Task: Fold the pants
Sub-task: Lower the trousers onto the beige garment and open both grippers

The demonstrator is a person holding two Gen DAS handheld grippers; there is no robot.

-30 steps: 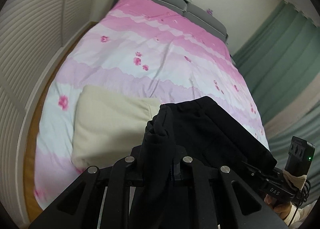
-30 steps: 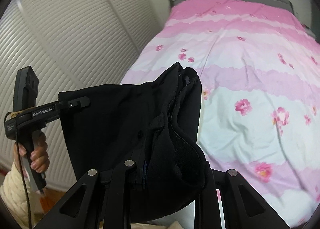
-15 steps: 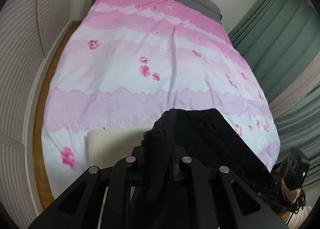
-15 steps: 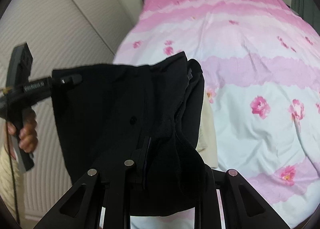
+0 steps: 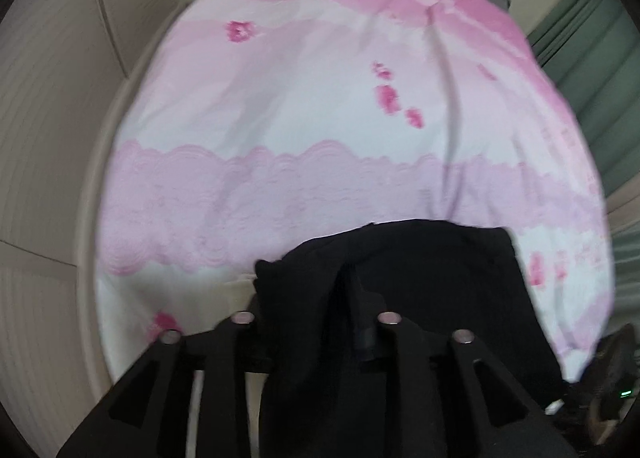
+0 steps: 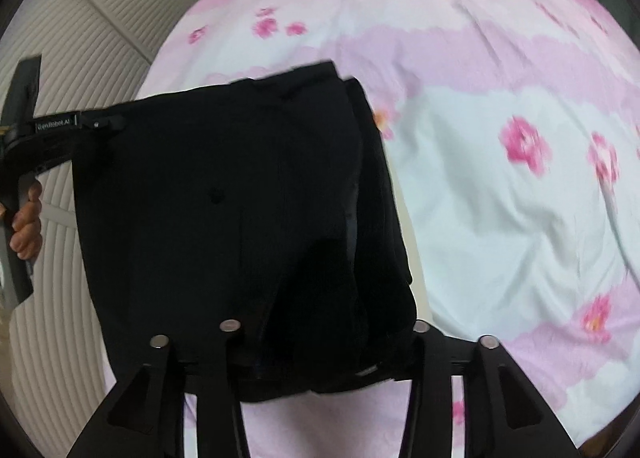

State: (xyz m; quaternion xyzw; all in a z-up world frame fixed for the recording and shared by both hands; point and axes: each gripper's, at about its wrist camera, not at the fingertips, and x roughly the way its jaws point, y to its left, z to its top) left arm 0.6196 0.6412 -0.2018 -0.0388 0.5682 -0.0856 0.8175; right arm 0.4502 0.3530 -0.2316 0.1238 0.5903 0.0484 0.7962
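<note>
The black pants (image 6: 224,218) hang folded between the two grippers above the pink floral bedspread (image 6: 500,198), over a cream cloth (image 5: 240,290) lying on it. The left gripper (image 5: 316,298) has pants fabric bunched between its jaws, which are opening; whether the pads press the fabric cannot be told. The right gripper (image 6: 324,322) likewise has pants fabric between its opening jaws.

a bed with a pink cover, in a small room

the pink flowered duvet (image 5: 320,106) covers the bed; white slatted wardrobe doors (image 6: 92,18) stand beside it, green curtains (image 5: 600,70) on the other side.
</note>
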